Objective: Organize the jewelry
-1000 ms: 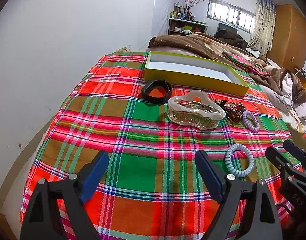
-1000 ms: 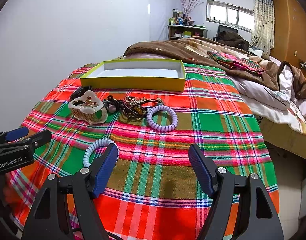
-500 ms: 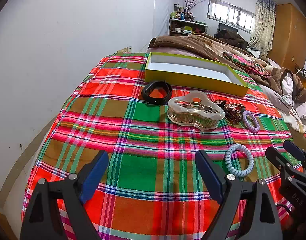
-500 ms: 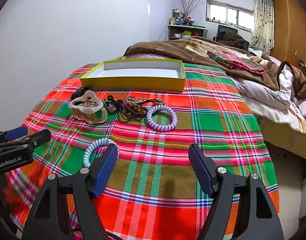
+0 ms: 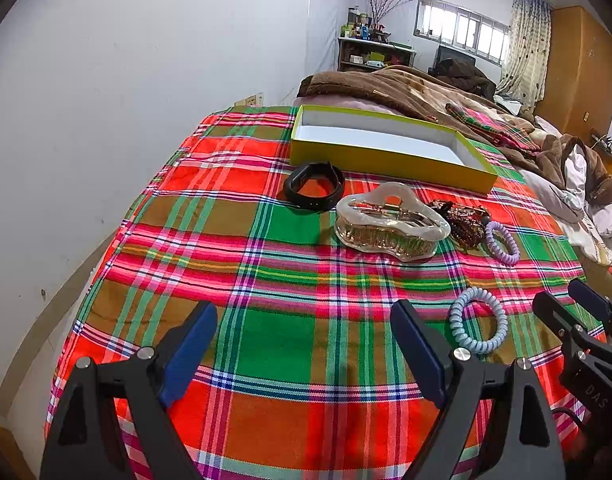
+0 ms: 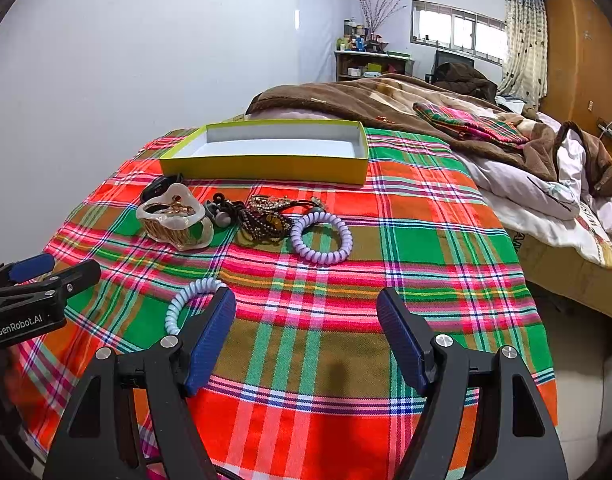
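An empty yellow box lies at the far side of the plaid cloth. In front of it lie a black band, a clear hair claw, dark beaded jewelry, a purple coil tie and a light blue coil tie. My left gripper is open and empty, low over the near cloth. My right gripper is open and empty, its left finger just beside the blue tie.
The plaid cloth covers the bed end. A white wall runs along the left. Brown blankets and bedding are heaped behind and right of the box. The bed edge drops off on the right.
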### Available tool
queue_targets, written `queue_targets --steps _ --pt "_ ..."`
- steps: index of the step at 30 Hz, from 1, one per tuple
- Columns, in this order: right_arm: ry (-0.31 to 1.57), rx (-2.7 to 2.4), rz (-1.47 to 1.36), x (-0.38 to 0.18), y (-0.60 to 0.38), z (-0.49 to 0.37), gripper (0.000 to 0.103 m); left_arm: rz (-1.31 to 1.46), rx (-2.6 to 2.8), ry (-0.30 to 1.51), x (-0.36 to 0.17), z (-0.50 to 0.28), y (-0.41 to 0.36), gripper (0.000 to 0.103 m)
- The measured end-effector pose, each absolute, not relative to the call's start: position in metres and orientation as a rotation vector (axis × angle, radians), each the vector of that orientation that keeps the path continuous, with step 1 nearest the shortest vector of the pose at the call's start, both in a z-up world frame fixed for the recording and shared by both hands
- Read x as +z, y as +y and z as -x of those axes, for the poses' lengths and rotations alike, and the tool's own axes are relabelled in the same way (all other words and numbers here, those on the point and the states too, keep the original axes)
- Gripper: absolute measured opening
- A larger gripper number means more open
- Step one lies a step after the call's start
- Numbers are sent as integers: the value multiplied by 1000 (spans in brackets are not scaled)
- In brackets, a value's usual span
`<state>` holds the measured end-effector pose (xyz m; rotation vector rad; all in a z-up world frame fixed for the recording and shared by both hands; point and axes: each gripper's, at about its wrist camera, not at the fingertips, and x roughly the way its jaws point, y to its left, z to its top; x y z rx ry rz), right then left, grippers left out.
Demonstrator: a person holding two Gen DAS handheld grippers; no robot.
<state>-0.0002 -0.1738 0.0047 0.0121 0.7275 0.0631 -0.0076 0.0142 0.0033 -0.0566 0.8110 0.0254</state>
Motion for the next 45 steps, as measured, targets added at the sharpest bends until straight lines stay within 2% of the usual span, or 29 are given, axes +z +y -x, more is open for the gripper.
queue_targets --steps 21,32,39,41,43,45 --pt "725 50 -24 6 -184 -8 73 56 -34 851 2 -2 12 90" --pt "747 6 14 13 -211 -48 73 -4 -84 876 6 -31 15 90" --pt "794 64 52 10 -212 -75 73 135 -146 931 7 -53 28 90" --pt "808 86 40 8 -214 -81 70 153 -166 925 11 -59 27 88" --pt "829 106 23 5 -217 -87 60 145 -189 919 15 -65 23 88" --pt "844 118 14 1 -217 -93 56 156 -219 941 15 -77 20 86"
